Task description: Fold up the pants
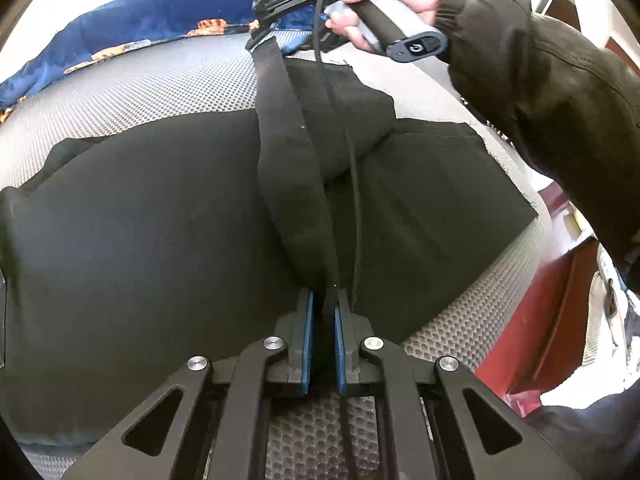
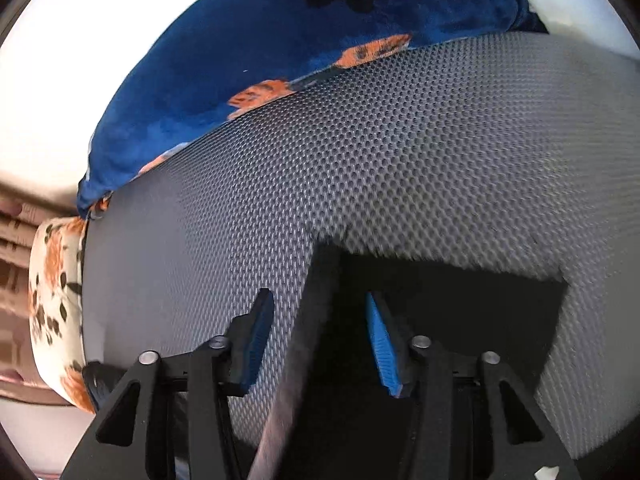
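A grey mat (image 2: 400,152) with a fine honeycomb texture covers the work surface, filling much of both wrist views. Along its far edge lies a plush dark blue blanket (image 2: 224,80) patterned with orange patches and black paw prints, its hem touching the mat. In the right wrist view a cream cushion (image 2: 56,304) with orange and dark flowers sits just beside the mat's left edge, and in the left wrist view reddish-brown wooden furniture (image 1: 532,320) stands beyond the mat's right side.

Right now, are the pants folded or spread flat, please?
Partly folded: pants lie doubled on the mesh mat, one edge raised.
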`<action>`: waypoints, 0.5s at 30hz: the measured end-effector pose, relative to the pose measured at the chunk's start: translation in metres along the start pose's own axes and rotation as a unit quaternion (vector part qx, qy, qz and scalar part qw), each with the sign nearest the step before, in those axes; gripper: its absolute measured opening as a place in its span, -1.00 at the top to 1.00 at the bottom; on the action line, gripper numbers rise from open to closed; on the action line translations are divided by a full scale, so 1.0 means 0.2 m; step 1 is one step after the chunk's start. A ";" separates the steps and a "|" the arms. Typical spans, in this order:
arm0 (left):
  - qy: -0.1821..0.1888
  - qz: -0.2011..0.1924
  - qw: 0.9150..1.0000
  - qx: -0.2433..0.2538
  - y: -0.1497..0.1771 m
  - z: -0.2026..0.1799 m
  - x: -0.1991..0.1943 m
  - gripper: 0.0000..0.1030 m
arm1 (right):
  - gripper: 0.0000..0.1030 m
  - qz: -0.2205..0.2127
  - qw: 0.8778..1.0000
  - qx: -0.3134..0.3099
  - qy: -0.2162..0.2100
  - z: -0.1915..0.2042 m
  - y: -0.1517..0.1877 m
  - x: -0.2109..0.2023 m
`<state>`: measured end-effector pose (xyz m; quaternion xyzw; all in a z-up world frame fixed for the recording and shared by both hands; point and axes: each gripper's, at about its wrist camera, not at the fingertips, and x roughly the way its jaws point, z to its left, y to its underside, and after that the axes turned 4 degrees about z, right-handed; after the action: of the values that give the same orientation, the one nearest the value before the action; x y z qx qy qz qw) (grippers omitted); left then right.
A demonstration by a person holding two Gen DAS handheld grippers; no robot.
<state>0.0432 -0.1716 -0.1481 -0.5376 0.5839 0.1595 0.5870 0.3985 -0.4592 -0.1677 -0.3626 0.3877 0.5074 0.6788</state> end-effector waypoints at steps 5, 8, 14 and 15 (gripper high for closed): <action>0.004 0.000 1.000 -0.002 0.00 0.01 0.00 0.81 | 0.91 -0.015 1.000 -0.008 -0.010 0.02 0.03 -0.02; 0.008 -0.001 1.000 -0.004 0.00 0.02 0.00 0.81 | 0.92 -0.052 0.998 -0.019 0.006 0.00 0.11 -0.21; 0.009 -0.006 1.000 0.021 0.00 -0.02 -0.02 0.81 | 0.92 -0.131 0.990 0.034 0.037 -0.31 0.44 -0.75; 0.006 -0.009 1.000 0.029 0.01 -0.03 -0.03 0.81 | 0.92 -0.140 0.988 0.046 0.043 -0.37 0.52 -0.83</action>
<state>0.0374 -0.1736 -0.1417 -0.5263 0.5874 0.1340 0.6001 0.2562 -0.5689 -0.0612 -0.4035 0.3848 0.3726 0.7418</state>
